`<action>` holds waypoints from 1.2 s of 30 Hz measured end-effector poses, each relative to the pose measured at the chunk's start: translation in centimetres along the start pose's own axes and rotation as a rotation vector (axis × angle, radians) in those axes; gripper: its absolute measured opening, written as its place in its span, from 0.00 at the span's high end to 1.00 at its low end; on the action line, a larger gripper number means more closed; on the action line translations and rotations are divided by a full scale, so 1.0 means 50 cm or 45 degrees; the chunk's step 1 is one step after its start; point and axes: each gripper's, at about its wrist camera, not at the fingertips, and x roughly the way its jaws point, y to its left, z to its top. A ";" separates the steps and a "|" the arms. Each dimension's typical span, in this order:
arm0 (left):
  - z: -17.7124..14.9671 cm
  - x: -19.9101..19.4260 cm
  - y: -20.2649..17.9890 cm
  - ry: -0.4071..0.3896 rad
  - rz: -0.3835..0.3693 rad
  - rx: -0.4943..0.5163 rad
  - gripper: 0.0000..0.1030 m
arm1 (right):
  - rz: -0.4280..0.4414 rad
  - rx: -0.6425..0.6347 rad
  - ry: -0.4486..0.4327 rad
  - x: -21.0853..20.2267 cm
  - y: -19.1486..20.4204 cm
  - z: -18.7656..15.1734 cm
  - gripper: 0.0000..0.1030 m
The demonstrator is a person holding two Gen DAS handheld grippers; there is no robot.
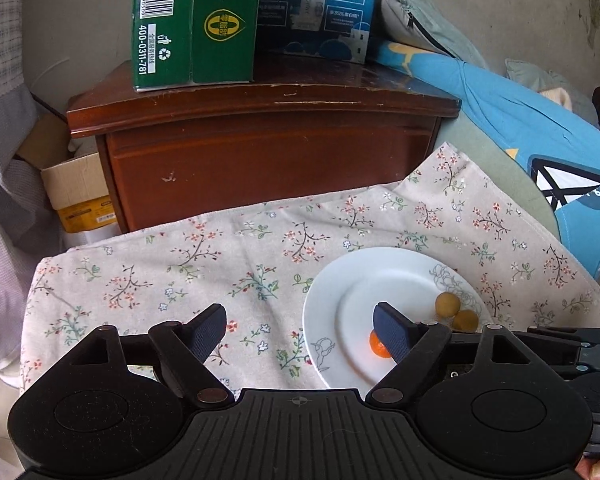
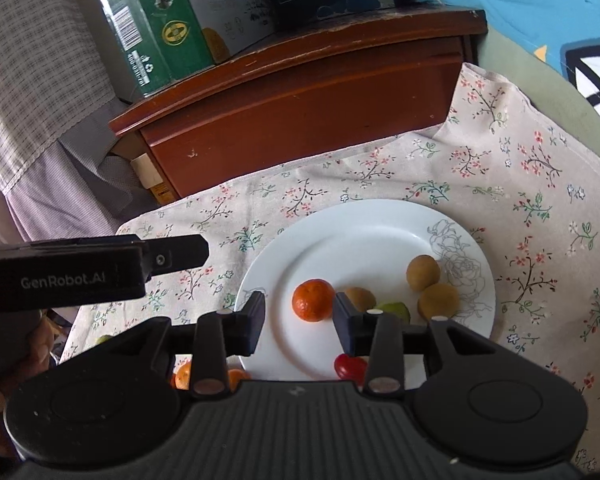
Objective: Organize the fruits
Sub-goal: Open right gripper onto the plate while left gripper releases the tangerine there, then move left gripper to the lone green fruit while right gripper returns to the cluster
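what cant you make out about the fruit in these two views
- Green fruit, right wrist view: mostly hidden behind the right gripper's finger; kind unclear.
- Red fruit, same view: partly covered by the gripper body.
- Orange pieces off the plate: cut off by the gripper; count unclear.
- Orange fruit, left wrist view: half hidden by the left gripper's finger.

The green carton (image 1: 192, 24), far ahead of the left gripper (image 1: 300, 330), reads "400-0311-781" (beside a barcode and recycling sign). "GenRobot.AI" marks that gripper's side in the right wrist view.
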 end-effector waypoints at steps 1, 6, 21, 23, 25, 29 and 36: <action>-0.003 -0.009 0.005 0.000 0.008 -0.006 0.20 | 0.007 -0.007 0.001 -0.004 0.004 -0.003 0.62; -0.017 -0.047 0.035 0.018 0.078 -0.024 0.18 | 0.032 -0.007 0.019 -0.021 0.016 -0.020 0.62; -0.063 -0.089 0.159 0.079 0.240 -0.225 0.18 | 0.039 0.008 0.077 -0.074 0.033 -0.092 0.62; -0.073 -0.084 0.171 0.100 0.269 -0.226 0.18 | 0.042 0.006 0.086 -0.078 0.038 -0.103 0.62; -0.085 -0.076 0.180 0.124 0.312 -0.222 0.18 | 0.040 0.004 0.098 -0.081 0.041 -0.116 0.62; -0.106 -0.059 0.191 0.167 0.313 -0.230 0.18 | 0.036 0.014 0.129 -0.081 0.044 -0.140 0.61; -0.125 -0.028 0.190 0.227 0.374 -0.208 0.18 | -0.001 -0.018 0.161 -0.065 0.043 -0.159 0.57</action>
